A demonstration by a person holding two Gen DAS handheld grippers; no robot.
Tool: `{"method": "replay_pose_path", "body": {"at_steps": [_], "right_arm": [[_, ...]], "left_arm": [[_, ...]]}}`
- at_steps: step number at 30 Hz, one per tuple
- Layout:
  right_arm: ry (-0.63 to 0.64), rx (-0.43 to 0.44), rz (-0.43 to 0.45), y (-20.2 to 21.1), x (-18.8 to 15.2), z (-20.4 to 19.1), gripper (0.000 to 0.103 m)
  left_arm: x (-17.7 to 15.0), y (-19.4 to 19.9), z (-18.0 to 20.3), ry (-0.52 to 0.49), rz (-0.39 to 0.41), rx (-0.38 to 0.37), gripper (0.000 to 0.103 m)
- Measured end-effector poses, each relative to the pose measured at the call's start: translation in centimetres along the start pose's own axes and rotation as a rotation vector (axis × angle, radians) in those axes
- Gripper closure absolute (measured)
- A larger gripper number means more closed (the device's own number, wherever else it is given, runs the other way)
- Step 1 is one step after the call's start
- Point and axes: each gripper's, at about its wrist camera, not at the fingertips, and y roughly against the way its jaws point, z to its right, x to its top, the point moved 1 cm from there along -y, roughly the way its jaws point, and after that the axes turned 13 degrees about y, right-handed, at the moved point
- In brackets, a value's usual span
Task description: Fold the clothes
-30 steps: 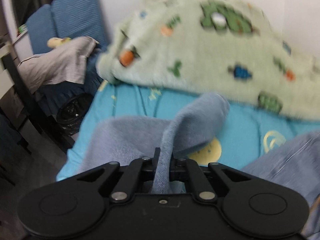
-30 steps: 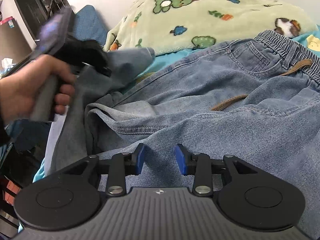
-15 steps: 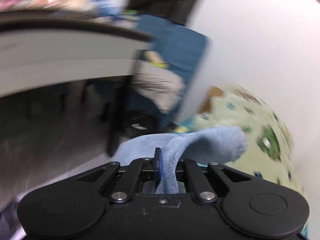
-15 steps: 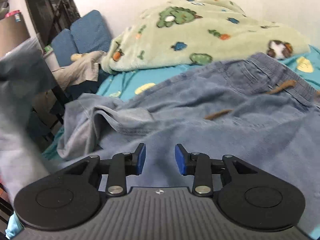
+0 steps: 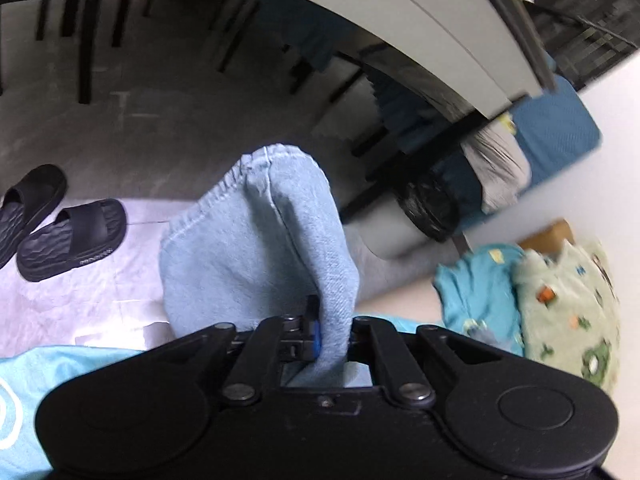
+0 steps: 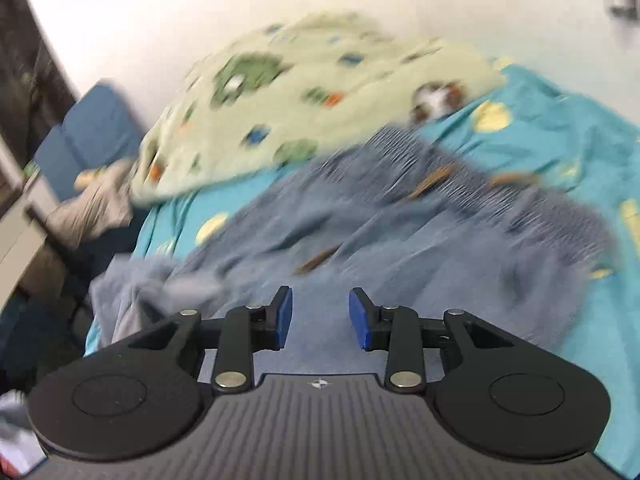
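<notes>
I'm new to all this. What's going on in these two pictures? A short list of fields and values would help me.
setting: bed with a teal sheet, next to a desk
garment: blue jeans spread on the bed
left gripper: shut on a jeans leg hem, held over the bed's edge
right gripper: open, empty, above the jeans
also on bed: green patterned blanket
on floor: black slippers
image quality: right view blurred by motion

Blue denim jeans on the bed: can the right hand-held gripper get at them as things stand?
Probably yes: the right hand-held gripper is open, empty, with the blue denim jeans spread directly ahead, nothing between.
</notes>
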Motion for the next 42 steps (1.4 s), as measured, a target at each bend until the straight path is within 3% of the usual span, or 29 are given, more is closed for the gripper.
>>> {"method": "replay_pose_path", "body": {"at_steps": [3, 4, 6, 8, 11, 15, 16, 18, 22, 25, 29, 33, 36, 37, 42], "right_arm": [[-0.159, -0.002, 0.024, 2.3, 1.7, 4.3, 0.068], [-0.195, -0.01, 0.03, 2.8, 2.1, 5.6, 0.067], [-0.266, -0.028, 0.04, 3.8, 3.0, 8.2, 0.067], [-0.309, -0.07, 0.04, 4.1, 3.6, 10.3, 0.065], [-0.362, -0.12, 0.024, 3.5, 3.8, 12.8, 0.057], [-0.372, -0.176, -0.07, 1.1, 3.1, 15.1, 0.053], [-0.369, -0.195, -0.095, 0.5, 2.8, 15.5, 0.047], [-0.382, -0.225, -0.142, -0.8, 2.1, 16.0, 0.035], [-0.412, -0.231, -0.21, -3.0, 1.0, 17.3, 0.032], [-0.445, -0.196, -0.195, -3.3, 0.7, 17.7, 0.032], [-0.49, -0.149, -0.174, -3.6, 0.3, 18.2, 0.03], [-0.519, -0.105, -0.15, -4.0, 0.0, 18.6, 0.03], [-0.514, -0.086, -0.124, -4.7, 0.0, 18.7, 0.032], [-0.495, -0.062, -0.098, -4.6, 0.3, 18.3, 0.039], [-0.336, 0.038, 0.015, -4.4, 2.2, 15.7, 0.042]], "left_arm": [[-0.7, 1.1, -0.2, -0.025, -0.02, -0.021, 0.076], [-0.8, 1.4, -0.6, -0.024, -0.026, -0.029, 0.075], [-0.6, 2.1, -1.0, -0.005, -0.035, -0.042, 0.057], [-0.1, 2.5, -1.0, 0.012, -0.031, -0.048, 0.049], [0.0, 3.7, -0.9, -0.007, -0.022, -0.082, 0.046], [-1.1, 5.1, 0.5, -0.084, -0.016, -0.121, 0.043], [-1.6, 5.4, 1.0, -0.106, -0.01, -0.132, 0.043], [-3.1, 5.7, 2.3, -0.164, 0.006, -0.16, 0.041], [-7.8, 4.6, 5.9, -0.329, -0.012, -0.21, 0.041], [-12.1, 3.0, 8.4, -0.437, -0.043, -0.222, 0.041], [-16.7, 0.0, 11.3, -0.521, -0.163, -0.26, 0.041], [-20.4, -2.3, 12.6, -0.639, -0.159, -0.287, 0.041], [-22.0, -4.1, 12.3, -0.692, -0.193, -0.293, 0.041], [-22.4, -4.7, 12.1, -0.702, -0.206, -0.288, 0.041], [-23.2, -6.3, 11.0, -0.737, -0.231, -0.257, 0.041]]}}
